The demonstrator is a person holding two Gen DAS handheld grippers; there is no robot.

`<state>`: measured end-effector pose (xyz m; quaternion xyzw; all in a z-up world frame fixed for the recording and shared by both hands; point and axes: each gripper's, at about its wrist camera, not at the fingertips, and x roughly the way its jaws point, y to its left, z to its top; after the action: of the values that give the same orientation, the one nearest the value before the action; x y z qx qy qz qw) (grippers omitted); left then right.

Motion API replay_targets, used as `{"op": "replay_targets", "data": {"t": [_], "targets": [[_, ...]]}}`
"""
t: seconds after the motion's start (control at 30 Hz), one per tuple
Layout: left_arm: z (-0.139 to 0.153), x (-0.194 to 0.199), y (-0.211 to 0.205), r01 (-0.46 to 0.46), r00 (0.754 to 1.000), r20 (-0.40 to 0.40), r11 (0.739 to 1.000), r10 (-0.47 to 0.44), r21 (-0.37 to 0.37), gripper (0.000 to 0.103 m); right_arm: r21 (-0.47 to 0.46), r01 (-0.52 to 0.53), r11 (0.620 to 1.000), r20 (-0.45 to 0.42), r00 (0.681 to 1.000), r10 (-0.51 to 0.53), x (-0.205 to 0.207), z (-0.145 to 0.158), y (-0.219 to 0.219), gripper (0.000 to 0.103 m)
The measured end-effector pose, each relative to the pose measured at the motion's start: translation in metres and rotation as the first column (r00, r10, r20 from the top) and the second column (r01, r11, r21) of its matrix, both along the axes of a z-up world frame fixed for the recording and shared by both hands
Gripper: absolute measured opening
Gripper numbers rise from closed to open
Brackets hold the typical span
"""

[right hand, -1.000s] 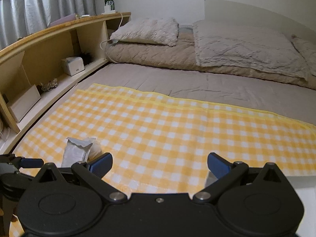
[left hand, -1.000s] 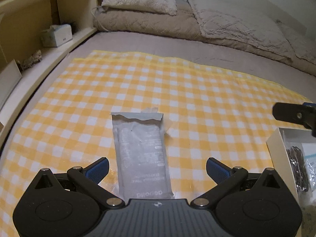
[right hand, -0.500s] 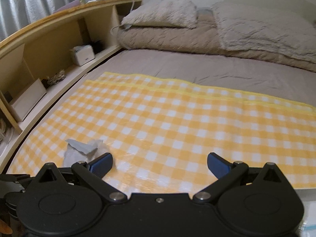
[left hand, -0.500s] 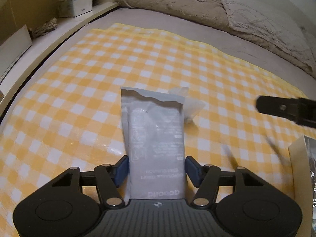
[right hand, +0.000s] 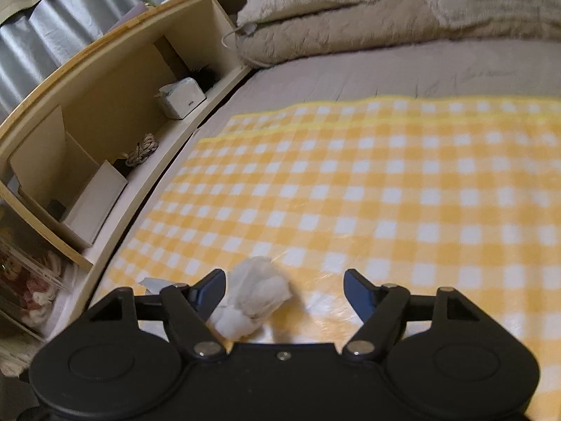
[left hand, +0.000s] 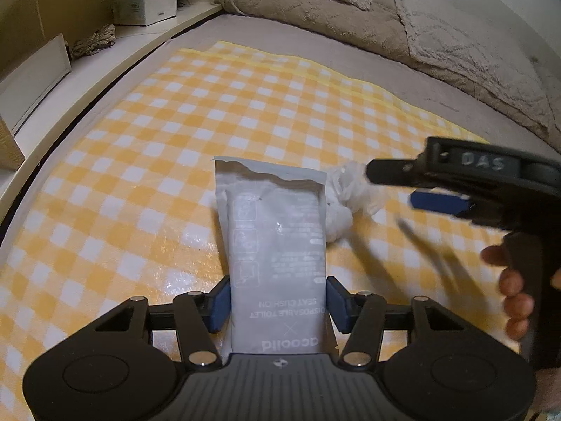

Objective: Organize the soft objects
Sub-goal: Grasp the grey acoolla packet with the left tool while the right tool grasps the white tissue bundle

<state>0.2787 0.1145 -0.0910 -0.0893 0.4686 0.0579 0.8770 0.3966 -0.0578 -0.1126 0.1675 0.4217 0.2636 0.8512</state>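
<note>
Grey packet (left hand: 277,245) lies flat on the yellow checked cloth (left hand: 147,147) spread over the bed (left hand: 280,38). Long axis runs straight away from the left wrist camera, torn open end far, printed end near. The left tool (left hand: 278,304) is clamped on the packet's near end, both blue pads (left hand: 220,303) pressing its side edges, jaws closing slightly.

White crumpled wad (left hand: 347,193) sits touching the packet's far right corner, on the cloth. In the right wrist view the wad (right hand: 254,300) lies between the jaws of the right tool (right hand: 284,293), close against the left pad (right hand: 210,289), well clear of the other pad. Jaws are closing, not yet gripping; tool released. A corner of the packet (right hand: 152,283) shows just left of that pad.

From the left view the right tool (left hand: 438,189) reaches in from the right, level with the wad, with the person's fingers (left hand: 513,287) on its handle.

Around: wooden shelf (right hand: 105,133) along the left side of the bed with a tissue box (right hand: 180,97), a coil of rope (right hand: 143,149) and a white box (right hand: 94,207). Pillows (left hand: 466,45) and a folded blanket (left hand: 315,10) at the far end. Nothing between either tool and its object.
</note>
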Motion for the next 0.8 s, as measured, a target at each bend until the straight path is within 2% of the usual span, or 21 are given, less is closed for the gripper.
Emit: {"op": "replay_targets", "data": {"t": [0.2,0.27,0.33,0.47,0.5,0.67,0.8], "targets": [[-0.001,0.001,-0.002,0.008,1.0,-0.005,1.0,-0.008,-0.006,0.056,0.112,0.033,0.993,-0.1,0.995,-0.022,0.005,-0.02,0.014,0.065],[-0.002,0.002,0.0,0.005,1.0,-0.013,1.0,-0.005,-0.008,0.056,0.133,0.037,0.99,-0.119,0.993,-0.021,0.005,-0.025,0.019,0.059],[-0.003,0.001,0.001,-0.002,1.0,-0.018,1.0,0.002,-0.01,0.056,0.135,0.042,0.99,-0.125,0.992,-0.025,0.005,-0.028,0.023,0.055],[-0.002,0.0,0.001,-0.006,1.0,-0.019,1.0,0.006,-0.013,0.056,0.128,0.077,0.989,-0.144,0.988,-0.058,0.006,-0.034,0.025,0.035],[-0.001,0.0,0.001,-0.006,1.0,-0.018,1.0,0.005,-0.013,0.056,0.131,0.08,0.988,-0.145,0.988,-0.061,0.006,-0.035,0.024,0.032],[0.001,-0.003,0.001,-0.01,1.0,-0.015,1.0,0.01,-0.007,0.056,0.121,0.065,0.99,-0.121,0.991,-0.05,0.004,-0.031,0.021,0.009],[0.008,-0.006,0.002,-0.022,1.0,-0.004,1.0,0.022,-0.005,0.056,0.09,0.05,0.995,-0.098,0.994,-0.041,-0.002,-0.028,0.013,0.005]]}}
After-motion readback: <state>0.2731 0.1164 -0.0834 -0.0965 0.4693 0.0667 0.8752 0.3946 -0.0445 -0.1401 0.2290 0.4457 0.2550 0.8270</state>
